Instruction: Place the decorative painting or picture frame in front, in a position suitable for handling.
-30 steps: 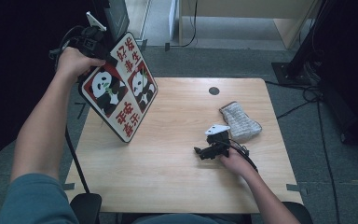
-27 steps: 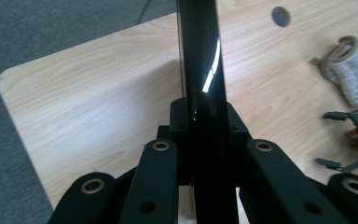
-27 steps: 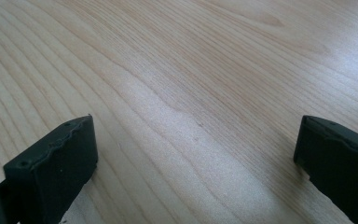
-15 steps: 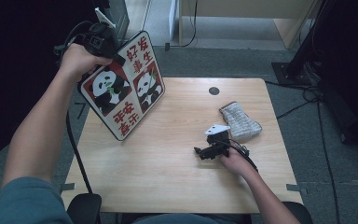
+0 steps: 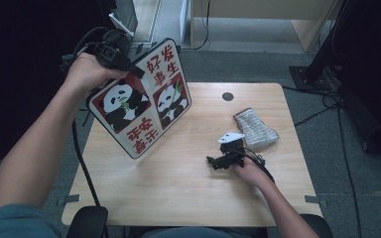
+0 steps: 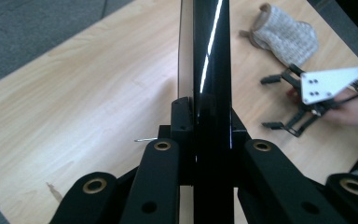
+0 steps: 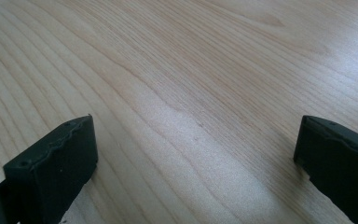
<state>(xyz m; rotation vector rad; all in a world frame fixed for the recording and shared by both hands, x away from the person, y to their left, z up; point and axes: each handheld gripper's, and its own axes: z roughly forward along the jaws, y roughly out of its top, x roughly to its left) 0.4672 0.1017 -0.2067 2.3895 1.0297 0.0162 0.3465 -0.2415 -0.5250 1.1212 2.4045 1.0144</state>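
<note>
your left claw [image 5: 129, 67] is clamped on the panda board's [image 5: 144, 101] top edge, and it has lifted and swung toward the sock [image 5: 256, 130] since a second ago, clear of the tabletop [image 5: 178, 188]. your right claw [image 5: 217, 162] rests wide open, empty, beside the sock.

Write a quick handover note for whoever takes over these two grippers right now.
Left gripper: shut on the top edge of the panda board, held tilted in the air over the table's left part.
Right gripper: open, holding nothing, low over the table beside the grey pouch.
Done: board gripped and lifted.
Left: probably set the board down; pouch untouched.
</note>
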